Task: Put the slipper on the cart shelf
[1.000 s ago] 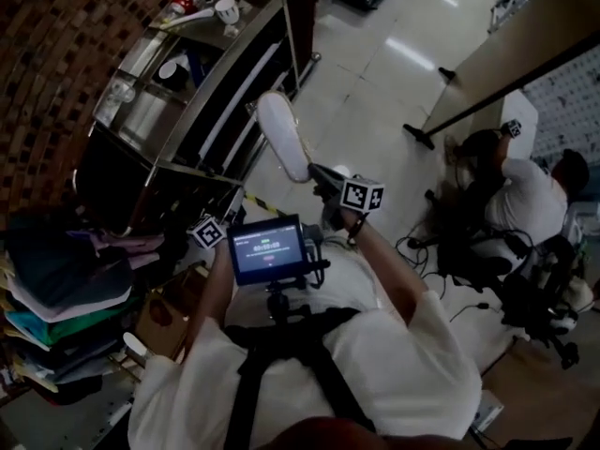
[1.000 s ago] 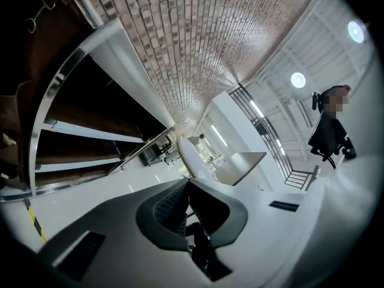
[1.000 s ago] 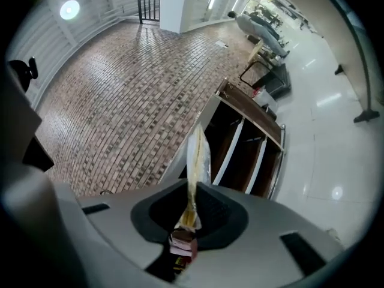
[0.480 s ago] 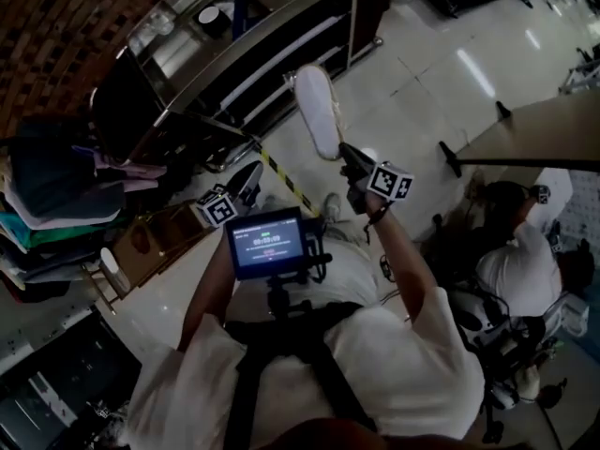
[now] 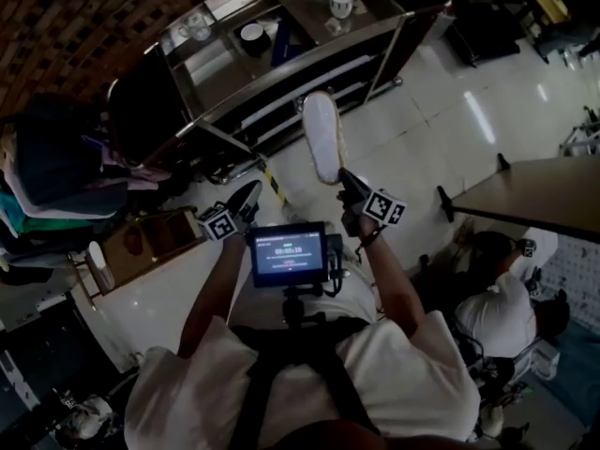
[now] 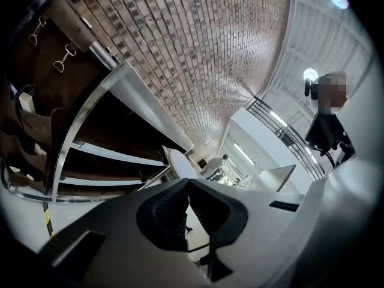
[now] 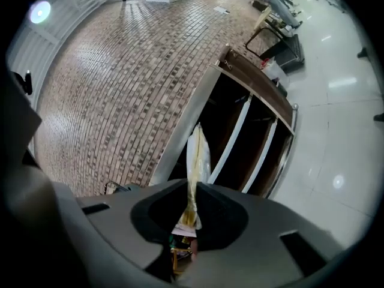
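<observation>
A white slipper [image 5: 322, 136] is held sole-up, its heel end pinched in my right gripper [image 5: 348, 187], which is shut on it. In the right gripper view the slipper [image 7: 197, 155] shows edge-on between the pads and points at the dark shelves of the metal cart [image 7: 252, 128]. The cart [image 5: 281, 73] stands just beyond the slipper's toe, its lower shelves bare where they show. My left gripper [image 5: 246, 201] hangs low beside the cart's near corner. Its jaws [image 6: 186, 188] are shut with nothing between them.
Cups [image 5: 339, 2] and a bowl [image 5: 251, 34] sit on the cart's top. A stack of folded clothes [image 5: 56, 172] and a cardboard box [image 5: 150, 237] lie left. A table [image 5: 534, 195] and a crouching person [image 5: 506, 303] are right. Striped tape [image 5: 273, 178] marks the floor.
The person has turned towards the cart, which now lies straight ahead. The right gripper still carries the slipper, now nearer the cart's shelves. The left gripper stays low.
</observation>
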`<move>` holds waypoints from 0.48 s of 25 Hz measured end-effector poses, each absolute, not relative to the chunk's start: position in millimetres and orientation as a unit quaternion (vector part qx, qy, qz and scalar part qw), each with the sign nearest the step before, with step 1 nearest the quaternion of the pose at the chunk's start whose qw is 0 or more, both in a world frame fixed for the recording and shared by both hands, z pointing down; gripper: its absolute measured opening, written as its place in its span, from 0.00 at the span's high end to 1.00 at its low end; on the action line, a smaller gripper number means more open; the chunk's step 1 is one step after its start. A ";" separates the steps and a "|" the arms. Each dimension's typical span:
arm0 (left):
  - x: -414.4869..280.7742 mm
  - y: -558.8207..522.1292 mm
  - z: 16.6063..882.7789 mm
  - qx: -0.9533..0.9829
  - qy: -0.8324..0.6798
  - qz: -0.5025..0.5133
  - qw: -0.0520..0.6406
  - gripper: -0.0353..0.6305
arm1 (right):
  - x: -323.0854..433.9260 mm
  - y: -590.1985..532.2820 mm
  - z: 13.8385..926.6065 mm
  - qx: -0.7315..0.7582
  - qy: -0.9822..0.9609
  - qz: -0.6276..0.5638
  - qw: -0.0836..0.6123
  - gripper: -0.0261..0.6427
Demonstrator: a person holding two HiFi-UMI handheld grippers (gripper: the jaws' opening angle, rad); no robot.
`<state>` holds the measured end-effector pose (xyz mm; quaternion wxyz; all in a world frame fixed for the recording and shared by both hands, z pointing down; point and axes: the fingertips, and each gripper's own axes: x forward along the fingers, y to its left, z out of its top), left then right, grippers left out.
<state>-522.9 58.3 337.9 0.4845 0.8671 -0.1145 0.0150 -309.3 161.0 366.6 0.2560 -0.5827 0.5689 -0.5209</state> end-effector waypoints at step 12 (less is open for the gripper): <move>-512.6 -19.7 365.3 0.863 -0.138 -0.008 0.485 0.94 | -307.8 68.0 369.2 -0.580 0.597 -0.522 0.185 0.89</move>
